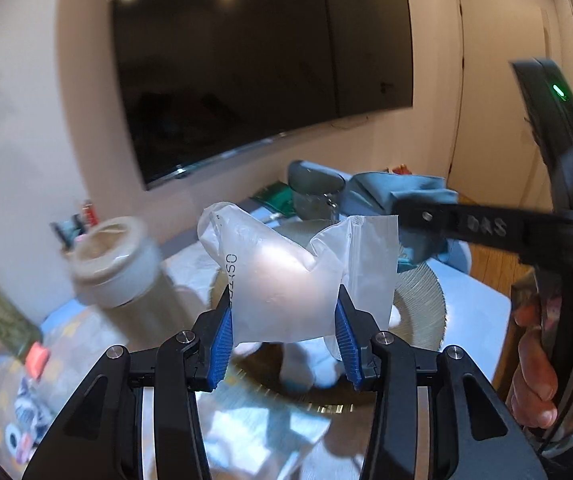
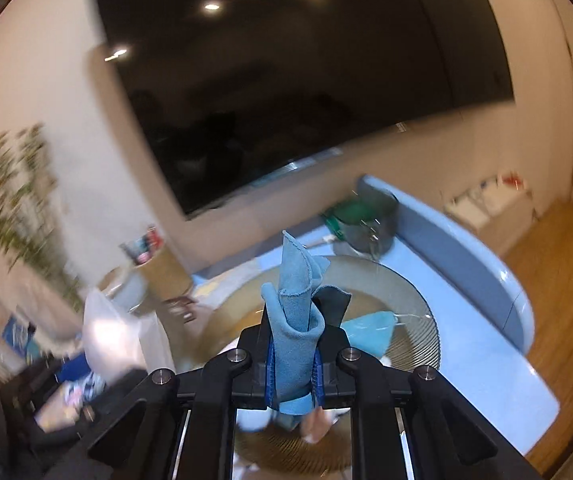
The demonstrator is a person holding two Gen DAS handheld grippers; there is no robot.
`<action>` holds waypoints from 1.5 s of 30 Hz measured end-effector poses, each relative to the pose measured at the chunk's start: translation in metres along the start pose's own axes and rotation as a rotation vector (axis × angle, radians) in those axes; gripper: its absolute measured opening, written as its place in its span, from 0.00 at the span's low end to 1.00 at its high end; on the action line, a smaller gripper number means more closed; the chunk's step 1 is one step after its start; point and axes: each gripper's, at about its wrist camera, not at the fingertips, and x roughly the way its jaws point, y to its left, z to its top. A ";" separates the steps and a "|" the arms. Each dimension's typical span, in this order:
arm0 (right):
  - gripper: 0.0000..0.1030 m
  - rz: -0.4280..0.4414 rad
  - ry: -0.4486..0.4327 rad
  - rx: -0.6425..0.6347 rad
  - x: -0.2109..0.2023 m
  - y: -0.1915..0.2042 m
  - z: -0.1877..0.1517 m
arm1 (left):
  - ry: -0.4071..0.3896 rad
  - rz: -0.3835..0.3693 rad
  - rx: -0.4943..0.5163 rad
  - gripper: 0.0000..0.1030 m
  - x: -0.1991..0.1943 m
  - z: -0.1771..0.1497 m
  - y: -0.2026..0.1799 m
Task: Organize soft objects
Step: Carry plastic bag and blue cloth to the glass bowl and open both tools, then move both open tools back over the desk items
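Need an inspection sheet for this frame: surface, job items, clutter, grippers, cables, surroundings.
Surface: light blue table with a round ribbed glass plate on it.
Job's things: translucent plastic bag and blue cloth, both lifted; blue face mask lying on the plate.
Clutter: lidded jar, dark glass bowl, round cup of small items; more blurred items at the left edge.
Grippers: left gripper shut on the bag; right gripper shut on the cloth.
Cables: nothing seen.
Surroundings: wall-mounted dark TV, leafy plant, wooden floor.
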 end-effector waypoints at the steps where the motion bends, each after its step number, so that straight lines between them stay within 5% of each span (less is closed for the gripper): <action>1: 0.13 -0.008 0.018 0.024 0.010 -0.007 0.004 | -0.002 0.021 0.024 0.41 0.009 0.001 -0.005; 6: 0.13 -0.094 0.073 0.048 0.044 -0.026 0.019 | 0.003 0.064 0.103 0.44 0.038 0.002 -0.029; 8: 0.14 -0.064 0.086 0.054 0.053 -0.031 0.023 | 0.001 0.057 0.117 0.57 0.048 0.003 -0.034; 9: 0.22 -0.049 0.096 0.055 0.057 -0.033 0.024 | 0.009 0.060 0.123 0.65 0.053 0.001 -0.035; 10: 0.42 -0.024 0.126 0.060 0.063 -0.036 0.025 | 0.014 0.064 0.124 0.74 0.055 0.000 -0.034; 12: 0.55 -0.002 0.132 0.071 0.065 -0.040 0.021 | 0.022 0.057 0.120 0.75 0.055 -0.005 -0.032; 17: 0.56 -0.017 0.101 0.081 0.046 -0.050 0.007 | 0.026 -0.005 0.085 0.75 0.031 -0.013 -0.023; 22: 0.55 -0.138 0.052 -0.087 0.012 -0.024 -0.011 | -0.007 -0.012 0.036 0.75 -0.010 -0.020 -0.018; 27: 0.56 -0.084 0.032 -0.141 -0.024 0.002 -0.032 | -0.042 -0.044 -0.056 0.75 -0.058 -0.032 -0.002; 35: 0.56 -0.012 0.049 -0.200 -0.064 0.039 -0.070 | -0.069 0.060 -0.113 0.75 -0.134 -0.080 0.046; 45: 0.60 0.165 0.121 -0.295 -0.067 0.129 -0.129 | -0.039 0.224 -0.389 0.80 -0.200 -0.156 0.169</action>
